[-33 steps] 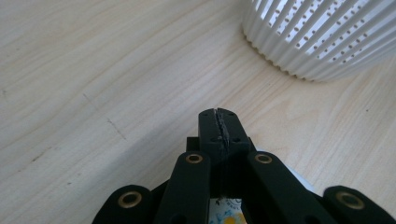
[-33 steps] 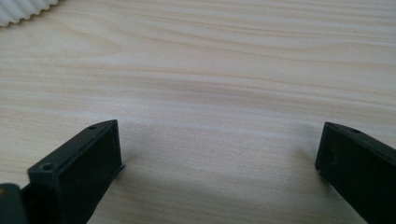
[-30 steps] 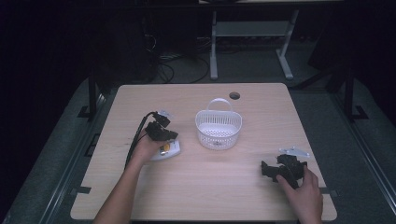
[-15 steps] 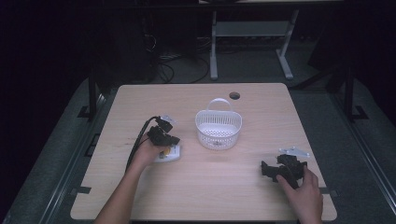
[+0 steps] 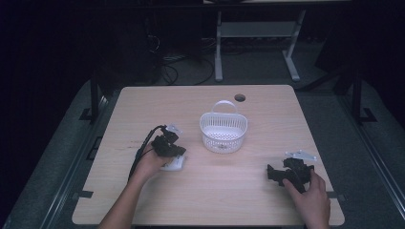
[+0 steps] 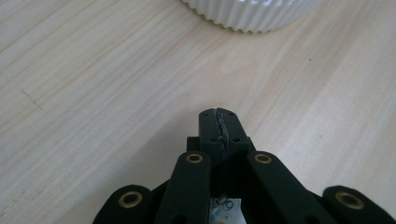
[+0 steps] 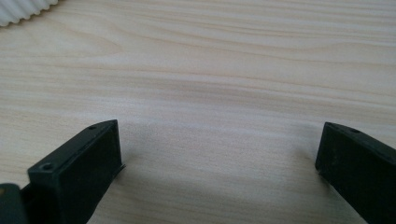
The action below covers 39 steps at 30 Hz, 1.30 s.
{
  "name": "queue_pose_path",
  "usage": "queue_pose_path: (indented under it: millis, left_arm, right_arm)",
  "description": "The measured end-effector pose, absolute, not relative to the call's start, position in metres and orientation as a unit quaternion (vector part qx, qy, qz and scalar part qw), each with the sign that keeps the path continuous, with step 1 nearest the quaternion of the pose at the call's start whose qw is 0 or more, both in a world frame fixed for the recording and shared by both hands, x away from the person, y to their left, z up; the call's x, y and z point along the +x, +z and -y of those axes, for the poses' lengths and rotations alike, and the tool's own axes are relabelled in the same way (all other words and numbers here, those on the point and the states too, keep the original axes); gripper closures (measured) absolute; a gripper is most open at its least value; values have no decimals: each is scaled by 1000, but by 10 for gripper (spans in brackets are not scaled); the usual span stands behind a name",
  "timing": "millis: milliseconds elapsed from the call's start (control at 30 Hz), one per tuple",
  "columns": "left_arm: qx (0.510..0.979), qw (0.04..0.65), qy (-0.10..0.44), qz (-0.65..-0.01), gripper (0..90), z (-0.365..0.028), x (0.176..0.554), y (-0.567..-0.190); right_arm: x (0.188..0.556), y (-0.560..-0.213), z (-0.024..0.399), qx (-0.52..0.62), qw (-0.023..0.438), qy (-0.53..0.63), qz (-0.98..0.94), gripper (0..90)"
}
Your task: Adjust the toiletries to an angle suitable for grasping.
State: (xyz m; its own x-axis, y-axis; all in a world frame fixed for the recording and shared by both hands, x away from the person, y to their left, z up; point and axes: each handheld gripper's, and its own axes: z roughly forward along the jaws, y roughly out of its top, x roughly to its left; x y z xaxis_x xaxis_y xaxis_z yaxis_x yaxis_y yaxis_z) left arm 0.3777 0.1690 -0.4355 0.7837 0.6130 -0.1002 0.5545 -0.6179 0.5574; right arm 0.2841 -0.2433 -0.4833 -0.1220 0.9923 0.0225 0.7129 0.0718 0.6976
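My left gripper [image 5: 168,144] rests left of the table's middle, held by a hand whose forearm comes in from the bottom edge. In the left gripper view its jaws [image 6: 219,122] are pressed together over bare wood, with nothing seen between them. A white ribbed basket [image 5: 223,131] with a handle stands just right of it, and its wall [image 6: 252,14] lies ahead of the jaws. My right gripper [image 5: 273,174] lies near the front right corner, pointing left. Its jaws [image 7: 219,140] stand wide apart with bare wood between them.
The light wooden table [image 5: 191,105] has a round cable hole [image 5: 239,98] at the back. A black cable [image 5: 143,148] trails from the left gripper toward the near side. A desk frame [image 5: 258,33] and floor cables lie beyond the far edge.
The left hand and its shut gripper have slid a little toward the near edge and to the right. The right hand and the basket have stayed put.
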Motion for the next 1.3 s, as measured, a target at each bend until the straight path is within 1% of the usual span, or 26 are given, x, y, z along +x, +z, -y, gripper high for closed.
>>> queue_pose_path:
  millis: [633,933,1200,1300]
  left_arm:
    - [900,304,33,-310,900,-182,335,-431]
    - [904,299,23,-305,900,-196,313,-434]
    - [899,308,15,-311,900,-205,304,-435]
    - [893,321,19,-315,900,-210,304,-432]
  right_arm:
    - [284,-483,243,617,242,289,-691,0]
    - [284,-483,243,617,242,289,-691,0]
    - [284,-483,243,617,242,289,-691,0]
    - [284,-483,243,617,242,289,-691,0]
